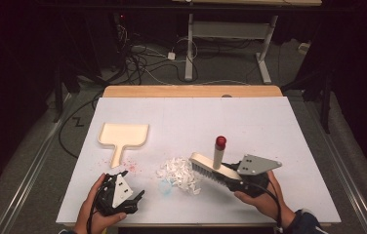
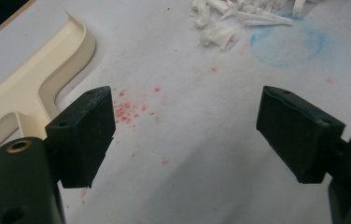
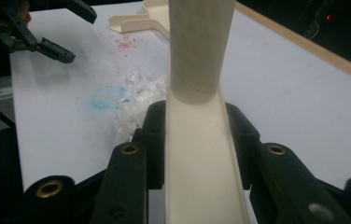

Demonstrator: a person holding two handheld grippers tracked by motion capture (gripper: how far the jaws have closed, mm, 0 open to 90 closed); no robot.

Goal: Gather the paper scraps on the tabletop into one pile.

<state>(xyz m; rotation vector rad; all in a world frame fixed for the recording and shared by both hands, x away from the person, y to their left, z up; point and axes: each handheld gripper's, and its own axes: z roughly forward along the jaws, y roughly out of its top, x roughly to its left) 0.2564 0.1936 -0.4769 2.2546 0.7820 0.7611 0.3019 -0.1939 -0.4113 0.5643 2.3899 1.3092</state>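
A: How far is the sweeping?

B: I think it has only begun. The right gripper (image 1: pixel 237 181) pinches the brush (image 1: pixel 210 168), its bristles beside the paper scraps (image 1: pixel 180 174) near the table's front edge. The dustpan (image 1: pixel 122 136) lies apart, towards the left edge, with nothing in it.

A: And the left gripper (image 1: pixel 121 195)?

B: Its jaws are spread and hold nothing. The left gripper view shows red specks (image 2: pixel 128 110) clearly; the right gripper view shows the clamped brush back.
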